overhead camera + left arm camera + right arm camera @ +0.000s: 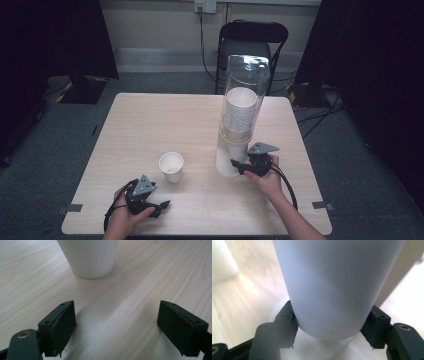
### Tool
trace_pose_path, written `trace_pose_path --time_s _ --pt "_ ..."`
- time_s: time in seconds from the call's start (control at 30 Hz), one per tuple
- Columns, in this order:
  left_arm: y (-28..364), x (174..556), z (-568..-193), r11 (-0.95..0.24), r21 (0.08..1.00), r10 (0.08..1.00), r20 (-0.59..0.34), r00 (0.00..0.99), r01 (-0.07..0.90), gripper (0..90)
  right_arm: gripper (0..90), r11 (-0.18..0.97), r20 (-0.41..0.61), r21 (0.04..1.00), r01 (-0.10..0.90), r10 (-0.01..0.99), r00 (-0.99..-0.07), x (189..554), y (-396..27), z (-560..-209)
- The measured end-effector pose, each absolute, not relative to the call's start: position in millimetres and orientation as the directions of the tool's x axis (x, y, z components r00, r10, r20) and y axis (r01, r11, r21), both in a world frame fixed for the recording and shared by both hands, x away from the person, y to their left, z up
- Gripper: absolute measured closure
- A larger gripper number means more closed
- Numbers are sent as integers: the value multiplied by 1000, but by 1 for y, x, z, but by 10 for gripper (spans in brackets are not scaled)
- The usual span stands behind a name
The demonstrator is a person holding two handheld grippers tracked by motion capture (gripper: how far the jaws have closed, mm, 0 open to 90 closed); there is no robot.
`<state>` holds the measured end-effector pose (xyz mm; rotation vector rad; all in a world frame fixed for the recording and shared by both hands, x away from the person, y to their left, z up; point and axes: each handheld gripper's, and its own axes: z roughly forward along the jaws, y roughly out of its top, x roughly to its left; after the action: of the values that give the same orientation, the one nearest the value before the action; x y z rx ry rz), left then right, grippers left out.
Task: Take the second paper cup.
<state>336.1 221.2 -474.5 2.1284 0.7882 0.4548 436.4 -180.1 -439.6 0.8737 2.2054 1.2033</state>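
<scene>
From above, I work at a pale wood table on grey carpet, a black chair beyond its far edge. My left gripper rests low near the front edge; my right gripper reaches to the clear cup dispenser.

In the left gripper view, my jaws stand wide apart over bare wood, a white paper cup just ahead.

In the right gripper view, my jaws pinch the lowest white cup from both sides.
</scene>
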Motion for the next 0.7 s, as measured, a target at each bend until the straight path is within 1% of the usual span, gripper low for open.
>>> trace_pose_path --time_s 0.07,0.13,0.33,0.43,0.5,0.7 --pt "221 336 -474 -482 789 670 52 741 381 149 374 428 -118 848 314 730 -673 433 -185 -448" --pt "221 336 -474 -484 789 670 54 740 380 149 374 415 -94 846 336 735 -671 431 -191 -453" --pt "221 336 -474 -483 789 670 54 740 380 149 373 464 -139 826 320 719 -681 425 -204 -450" --pt "221 336 -474 -484 788 670 54 740 380 149 373 449 -122 829 333 727 -675 424 -211 -453" --pt "221 336 -474 -483 789 670 53 740 380 149 371 426 -105 832 355 750 -654 424 -222 -454" --pt "221 336 -474 -483 789 670 54 740 380 149 371 431 -101 810 397 770 -630 426 -230 -455"
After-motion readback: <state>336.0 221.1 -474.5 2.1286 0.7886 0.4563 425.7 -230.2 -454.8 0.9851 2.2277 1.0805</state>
